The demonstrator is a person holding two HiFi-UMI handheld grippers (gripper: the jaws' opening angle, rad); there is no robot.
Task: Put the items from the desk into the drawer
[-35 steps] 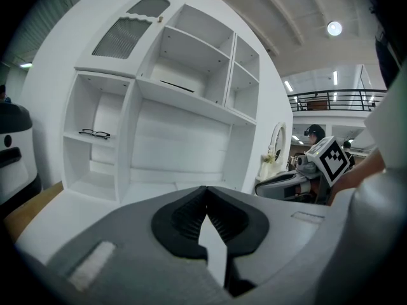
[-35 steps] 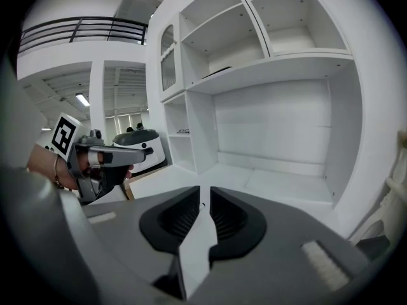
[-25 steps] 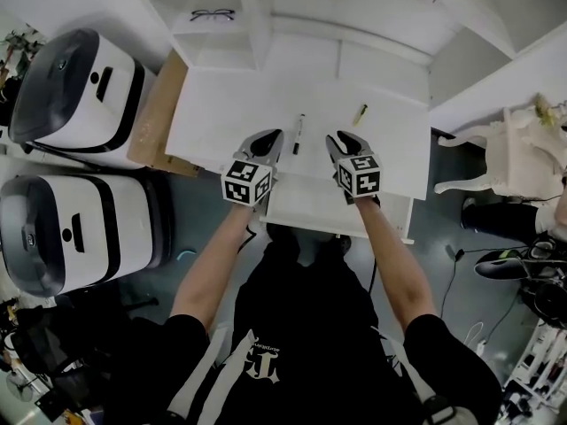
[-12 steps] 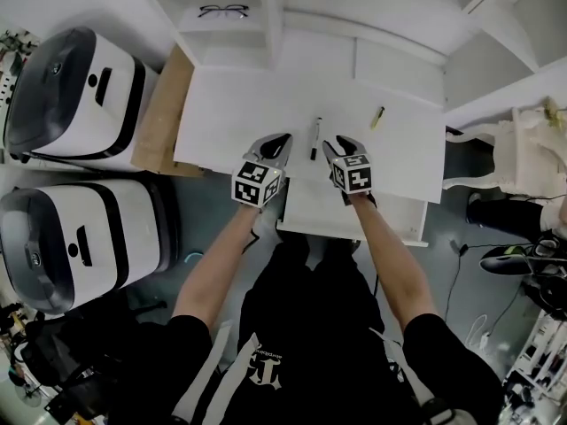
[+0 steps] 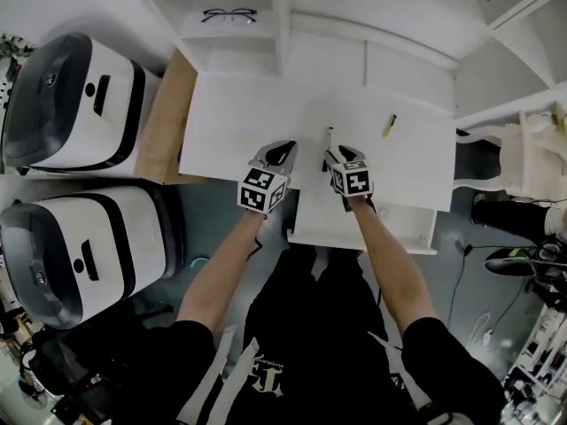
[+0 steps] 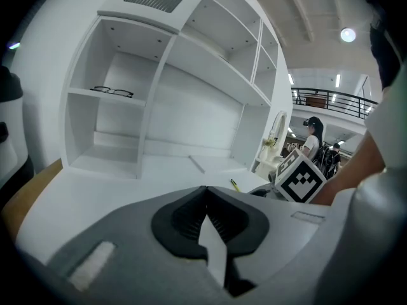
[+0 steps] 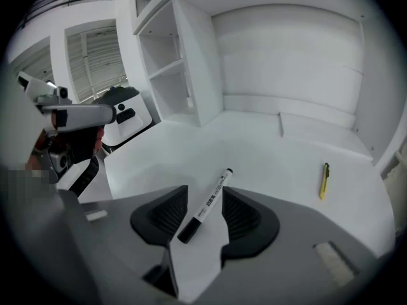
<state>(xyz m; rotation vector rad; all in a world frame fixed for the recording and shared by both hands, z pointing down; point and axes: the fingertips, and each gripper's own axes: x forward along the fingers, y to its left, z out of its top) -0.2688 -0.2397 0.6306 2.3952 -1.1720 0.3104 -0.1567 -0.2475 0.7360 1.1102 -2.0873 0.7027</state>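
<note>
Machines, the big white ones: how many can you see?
2. The far machine stands left of the desk; the near machine stands just this side of it, at the head view's lower left. More may be outside the picture.

The desk [image 5: 230, 122] is smooth and matt, the marker [image 7: 206, 203] plastic, the board [image 5: 164, 113] beside it wood.

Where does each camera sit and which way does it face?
Head view: on the person's head, looking steeply down at the desk; both forearms, the left gripper and right gripper show.
Left gripper view: on the left gripper, facing the shelf with glasses; its shut jaws show.
Right gripper view: on the right gripper, facing the marker between its open jaws, which have just been opening.
Shared: all show the yellow pen.
</note>
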